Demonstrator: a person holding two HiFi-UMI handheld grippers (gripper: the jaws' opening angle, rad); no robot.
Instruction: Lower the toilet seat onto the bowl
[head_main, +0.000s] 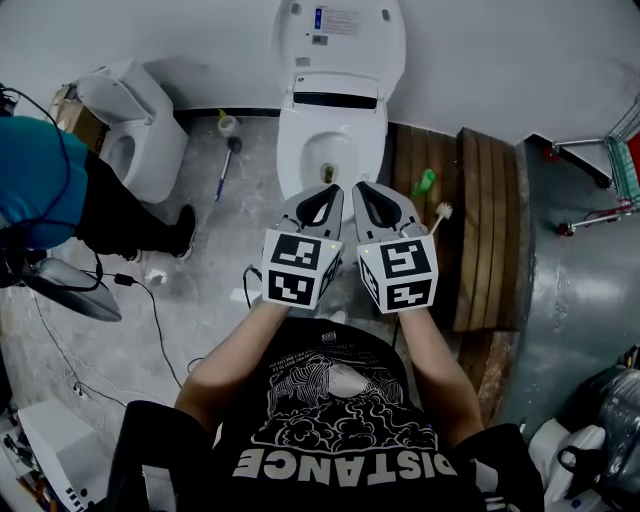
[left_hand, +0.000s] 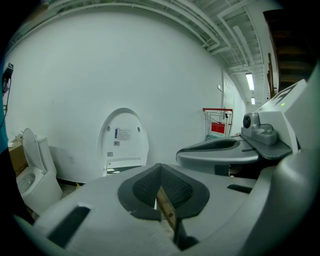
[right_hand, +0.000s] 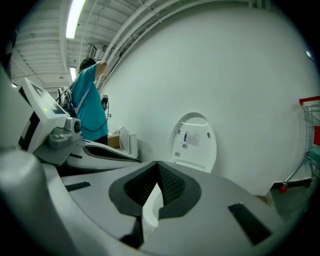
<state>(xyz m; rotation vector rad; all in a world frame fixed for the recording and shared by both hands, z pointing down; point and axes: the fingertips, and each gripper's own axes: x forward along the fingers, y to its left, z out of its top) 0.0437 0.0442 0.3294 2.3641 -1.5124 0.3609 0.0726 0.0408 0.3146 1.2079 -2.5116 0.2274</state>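
Two grippers sit side by side in front of the person, and both are clenched tight on nothing: the left gripper (head_main: 325, 192) has its dark pads pressed together in its own view, and the right gripper (head_main: 362, 190) shows the same in its view, with no object between either pair. Just beyond their tips is the white toilet, and the toilet seat (head_main: 298, 150) looks to be lying flat on the bowl (head_main: 333, 152), a broad white ring around the opening. The lid (head_main: 340, 40) stands upright against the far wall. It carries a label (head_main: 338, 20) with a small blue mark, but the print is too small to read. Nearer, the person's black shirt (head_main: 340, 400) reads "DISTANCE" in big white letters, upside down from the head view. Off to the left there's a second toilet (head_main: 135, 125) and a person in a teal top (head_main: 35, 180). To the right, wooden slats (head_main: 485, 220) lie on the floor with a white brush (head_main: 440, 211) beside them, and a red cart (left_hand: 217, 125) stands by the far wall.
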